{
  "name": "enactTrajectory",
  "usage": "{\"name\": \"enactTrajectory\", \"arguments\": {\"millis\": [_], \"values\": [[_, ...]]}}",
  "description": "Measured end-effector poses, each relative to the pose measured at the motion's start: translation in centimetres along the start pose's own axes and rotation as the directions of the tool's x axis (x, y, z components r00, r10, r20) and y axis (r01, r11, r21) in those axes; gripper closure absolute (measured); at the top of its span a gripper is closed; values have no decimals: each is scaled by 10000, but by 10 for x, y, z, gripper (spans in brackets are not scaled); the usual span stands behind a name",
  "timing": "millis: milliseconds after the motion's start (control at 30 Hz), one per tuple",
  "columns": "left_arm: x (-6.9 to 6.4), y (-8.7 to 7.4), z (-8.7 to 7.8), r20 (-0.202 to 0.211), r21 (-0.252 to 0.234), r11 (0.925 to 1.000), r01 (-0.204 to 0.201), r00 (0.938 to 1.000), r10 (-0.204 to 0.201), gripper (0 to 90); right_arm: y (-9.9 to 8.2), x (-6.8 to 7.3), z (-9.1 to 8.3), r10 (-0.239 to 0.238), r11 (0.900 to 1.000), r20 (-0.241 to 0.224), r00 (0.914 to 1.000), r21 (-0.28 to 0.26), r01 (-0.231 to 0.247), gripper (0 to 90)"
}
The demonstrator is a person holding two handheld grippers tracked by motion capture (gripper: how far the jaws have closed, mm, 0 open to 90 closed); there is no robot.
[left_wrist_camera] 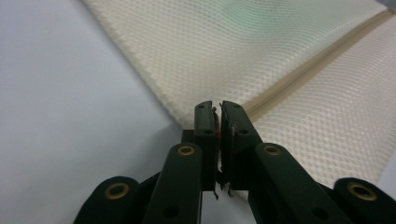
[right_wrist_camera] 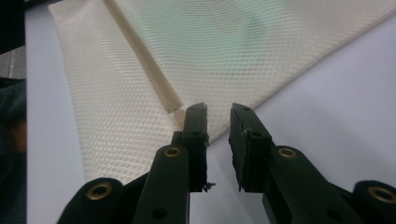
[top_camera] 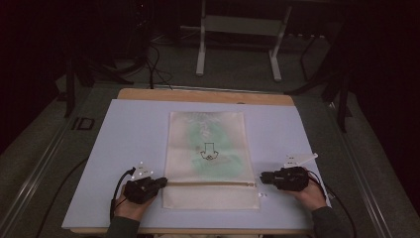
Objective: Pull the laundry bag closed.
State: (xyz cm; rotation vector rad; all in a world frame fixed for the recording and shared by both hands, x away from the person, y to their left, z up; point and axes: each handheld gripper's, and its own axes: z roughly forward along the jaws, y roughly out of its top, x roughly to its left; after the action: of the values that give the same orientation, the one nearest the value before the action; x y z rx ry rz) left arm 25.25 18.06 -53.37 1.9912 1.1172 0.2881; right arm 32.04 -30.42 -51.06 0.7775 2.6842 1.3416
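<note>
Zippered mesh bag (top_camera: pixel 207 158) lies lengthwise, pointing away from person.

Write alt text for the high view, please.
A cream mesh zip bag with something green inside lies flat on a pale blue table. A person's left gripper and right gripper sit at either end of its zip line, near the bag's side edges.
</note>
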Motion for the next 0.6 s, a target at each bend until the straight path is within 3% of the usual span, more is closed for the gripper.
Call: {"name": "enactTrajectory", "arguments": {"millis": [267,600], "values": [[4,0,-3,-235,-201,9997,99,9997,-104,833,-4,-3,-5,215,9995,300,9993,-226,-209,766],[11,0,-8,-970,-460,9983,372,9944,-415,811,-13,-10,-14,729,9961,1235,9897,-589,-660,756]]}}
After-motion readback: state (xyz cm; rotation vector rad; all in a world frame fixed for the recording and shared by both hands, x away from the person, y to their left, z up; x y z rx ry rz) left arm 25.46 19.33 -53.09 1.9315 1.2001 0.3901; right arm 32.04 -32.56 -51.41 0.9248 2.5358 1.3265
